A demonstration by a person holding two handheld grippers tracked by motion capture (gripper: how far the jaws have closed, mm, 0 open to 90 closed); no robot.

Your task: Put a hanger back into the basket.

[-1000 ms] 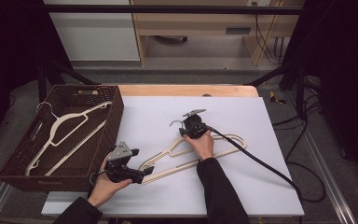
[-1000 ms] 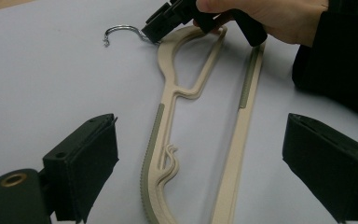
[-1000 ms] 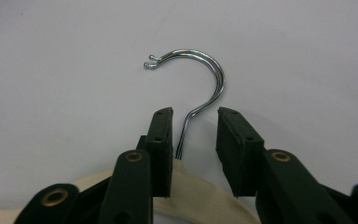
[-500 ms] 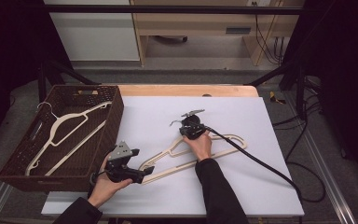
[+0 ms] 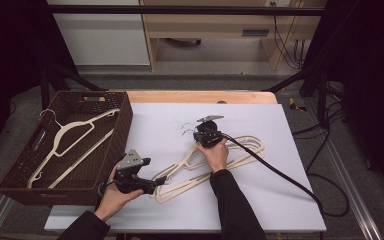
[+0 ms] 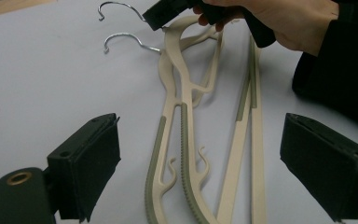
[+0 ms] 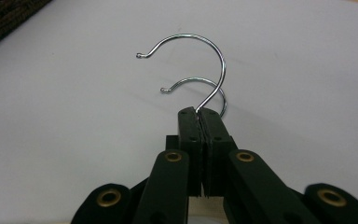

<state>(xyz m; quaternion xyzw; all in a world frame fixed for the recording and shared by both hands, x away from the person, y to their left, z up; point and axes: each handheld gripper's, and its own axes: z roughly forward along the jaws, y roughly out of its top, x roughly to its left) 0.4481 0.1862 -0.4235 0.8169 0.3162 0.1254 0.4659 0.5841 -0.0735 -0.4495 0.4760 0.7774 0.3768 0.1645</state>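
Two cream hangers [image 5: 240,150] with grey grip strips lie stacked on the white table [image 5: 290,200], their metal hooks toward the far side. My right gripper [image 7: 199,112] has just been closing and is now shut on the upper hanger's hook [image 7: 214,51]. The second hook [image 7: 191,80] lies just beyond it. In the high view the right gripper [image 5: 198,134] sits at the hangers' necks. My left gripper [image 6: 200,126] is open, its jaws standing wide on either side of the hangers' [image 6: 186,140] shoulder ends. From above, the left gripper [image 5: 157,182] is at their near left end.
A dark wicker basket [image 5: 105,97] stands at the table's left and holds another cream hanger [image 5: 75,132]. The right gripper's black cable [image 5: 280,175] trails across the table to the right. A wooden strip [image 5: 180,96] runs along the far edge.
The right hand has edged slightly nearer at the hooks. The left hand and the hangers have kept their places.
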